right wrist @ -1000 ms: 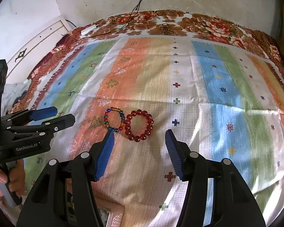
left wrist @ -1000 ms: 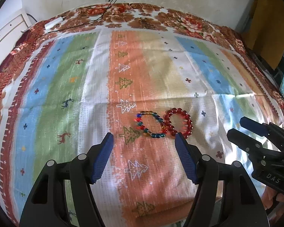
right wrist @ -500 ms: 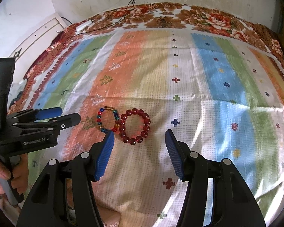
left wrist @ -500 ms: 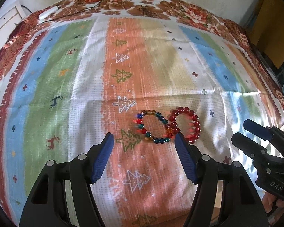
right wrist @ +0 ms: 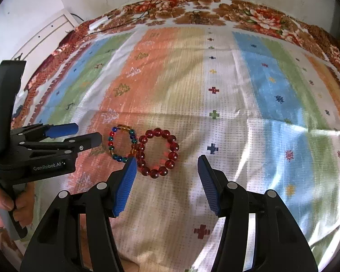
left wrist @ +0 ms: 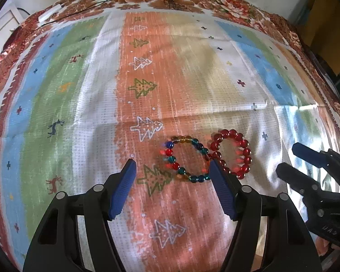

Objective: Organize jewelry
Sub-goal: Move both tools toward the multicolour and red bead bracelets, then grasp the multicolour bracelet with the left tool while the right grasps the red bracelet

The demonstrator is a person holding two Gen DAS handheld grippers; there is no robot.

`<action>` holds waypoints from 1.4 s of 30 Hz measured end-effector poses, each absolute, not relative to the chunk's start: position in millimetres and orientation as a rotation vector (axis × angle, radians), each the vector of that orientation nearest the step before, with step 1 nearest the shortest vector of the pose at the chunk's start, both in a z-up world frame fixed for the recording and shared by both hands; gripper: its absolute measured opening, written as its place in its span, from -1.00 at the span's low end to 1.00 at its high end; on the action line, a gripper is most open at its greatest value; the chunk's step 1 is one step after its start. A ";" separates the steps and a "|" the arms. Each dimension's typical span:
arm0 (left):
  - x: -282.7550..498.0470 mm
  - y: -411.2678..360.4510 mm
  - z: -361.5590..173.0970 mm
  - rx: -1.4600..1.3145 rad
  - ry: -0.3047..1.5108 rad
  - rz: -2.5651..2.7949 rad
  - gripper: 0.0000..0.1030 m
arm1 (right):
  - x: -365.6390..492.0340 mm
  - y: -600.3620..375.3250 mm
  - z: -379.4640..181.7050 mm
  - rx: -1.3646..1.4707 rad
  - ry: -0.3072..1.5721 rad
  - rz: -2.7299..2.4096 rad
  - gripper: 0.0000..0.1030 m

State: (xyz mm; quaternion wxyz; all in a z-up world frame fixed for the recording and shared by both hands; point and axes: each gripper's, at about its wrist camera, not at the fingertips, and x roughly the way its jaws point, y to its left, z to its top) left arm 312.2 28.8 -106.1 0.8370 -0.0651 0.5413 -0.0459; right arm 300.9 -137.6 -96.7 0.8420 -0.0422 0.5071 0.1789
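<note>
Two bead bracelets lie side by side, touching, on a striped cloth. The multicoloured bracelet sits left of the red bracelet. My left gripper hovers open just short of the multicoloured one, its right fingertip overlapping that bracelet's edge in the left wrist view. In the right wrist view the red bracelet lies between and just beyond the tips of my open right gripper, with the multicoloured bracelet to its left. Nothing is held by either gripper.
The cloth covers a bed with a floral border. Black cables and a white plug strip lie at the far edge by the wall. A hand grips the left tool's handle.
Both grippers have come down and closer to the bracelets, which now sit lower and larger in each view. Jaw openings look unchanged.
</note>
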 end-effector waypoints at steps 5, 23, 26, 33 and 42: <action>321.0 28.0 -114.5 -0.127 1.164 -0.095 0.30 | 307.4 -135.3 -107.2 -0.099 1.094 0.374 0.08; 340.0 27.3 -140.2 -0.088 1.209 -0.099 0.28 | 326.7 -128.0 -133.1 -0.148 1.120 0.346 0.07; 338.6 25.1 -143.0 -0.054 1.201 -0.109 0.27 | 328.0 -126.3 -139.0 -0.162 1.132 0.351 -0.09; 338.5 20.2 -150.2 0.051 1.211 -0.076 -0.03 | 327.8 -127.1 -149.2 -0.158 1.166 0.352 -0.40; 337.1 29.7 -150.5 0.044 1.219 -0.060 -0.82 | 326.2 -128.1 -151.4 -0.105 1.192 0.390 -0.69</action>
